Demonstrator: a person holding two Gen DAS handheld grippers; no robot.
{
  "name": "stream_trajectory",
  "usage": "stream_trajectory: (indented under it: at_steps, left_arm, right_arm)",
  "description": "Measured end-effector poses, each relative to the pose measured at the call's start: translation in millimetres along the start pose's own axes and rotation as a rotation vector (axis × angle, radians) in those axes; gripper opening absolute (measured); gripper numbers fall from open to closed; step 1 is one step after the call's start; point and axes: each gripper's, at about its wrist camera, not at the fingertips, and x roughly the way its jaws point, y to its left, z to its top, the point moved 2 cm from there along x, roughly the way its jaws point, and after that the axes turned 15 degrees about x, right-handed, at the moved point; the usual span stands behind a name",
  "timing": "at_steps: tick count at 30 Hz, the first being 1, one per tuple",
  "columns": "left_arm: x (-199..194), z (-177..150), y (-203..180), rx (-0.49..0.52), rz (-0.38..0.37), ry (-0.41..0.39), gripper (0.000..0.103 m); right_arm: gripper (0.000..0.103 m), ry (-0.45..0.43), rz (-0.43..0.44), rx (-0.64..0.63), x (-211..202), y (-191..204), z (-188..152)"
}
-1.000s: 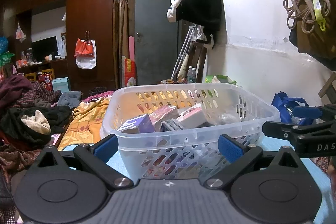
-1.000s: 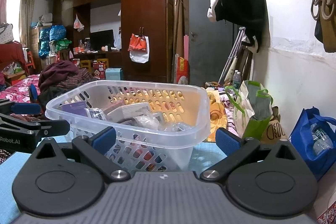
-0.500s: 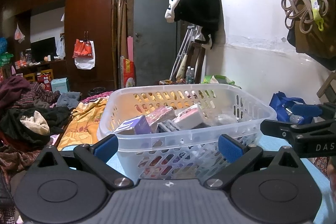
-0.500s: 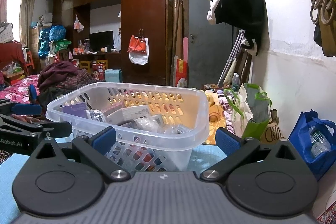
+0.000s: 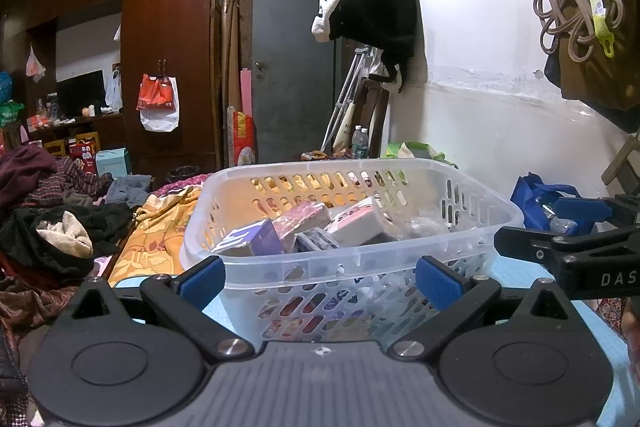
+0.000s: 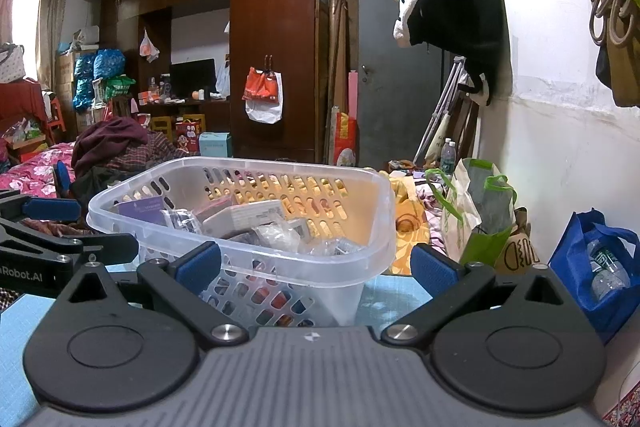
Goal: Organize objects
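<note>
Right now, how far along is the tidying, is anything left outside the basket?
Looks mostly done: the clear plastic basket on the blue tabletop already holds the purple box, pink box and small packets. Nothing is in hand: the left gripper and right gripper both sit open and empty before it. No loose item shows on the visible tabletop.

both tools level and side by side, left tool (image 5: 318,283) and right tool (image 6: 314,267) spread wide, holding nothing.
</note>
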Motion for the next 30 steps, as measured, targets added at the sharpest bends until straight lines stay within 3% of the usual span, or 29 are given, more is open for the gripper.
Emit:
stream_trajectory:
  at_steps: [30]
  left_arm:
    - [0.1,-0.5,-5.8,-0.018,-0.031,-0.028,0.102]
  right_arm:
    - [0.103,-0.001,0.003,0.005,0.6,-2.0,0.7]
